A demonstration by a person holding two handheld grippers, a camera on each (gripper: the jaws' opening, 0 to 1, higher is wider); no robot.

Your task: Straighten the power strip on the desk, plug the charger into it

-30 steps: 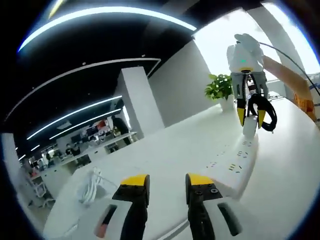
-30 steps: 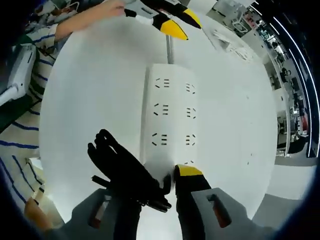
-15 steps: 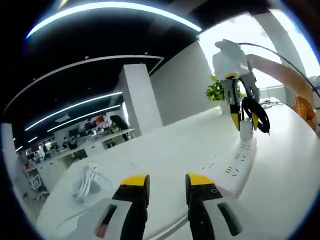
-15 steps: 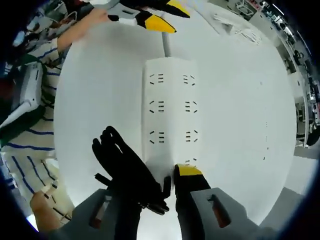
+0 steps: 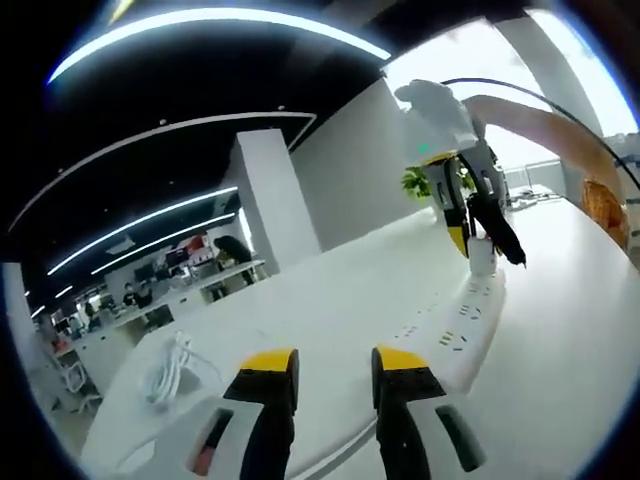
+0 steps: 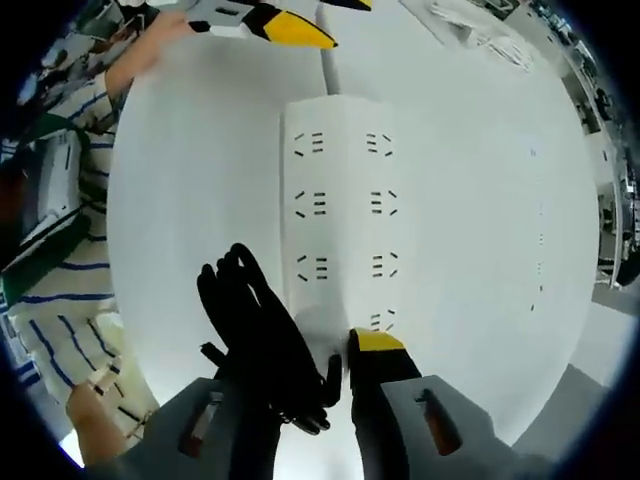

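Charger (image 6: 318, 335) lowered closer to power strip (image 6: 340, 215) | right gripper (image 6: 315, 365) clamps charger — left gripper (image 5: 333, 362) parted, empty

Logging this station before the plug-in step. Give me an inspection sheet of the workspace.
Surface: white desk, mostly bare.
Job's things: white power strip lies flat, sockets up; white charger stands at its far end, held by the right gripper.
Clutter: bundled white cord on the desk.
Grippers: left gripper jaws apart, holding nothing, near the strip's cord end; right gripper shut on the charger over the strip.
Cables: coiled black cable hangs beside the right gripper; the strip's own cord runs off its end.
Surroundings: open office, ceiling light strips, potted plant, striped sleeve.
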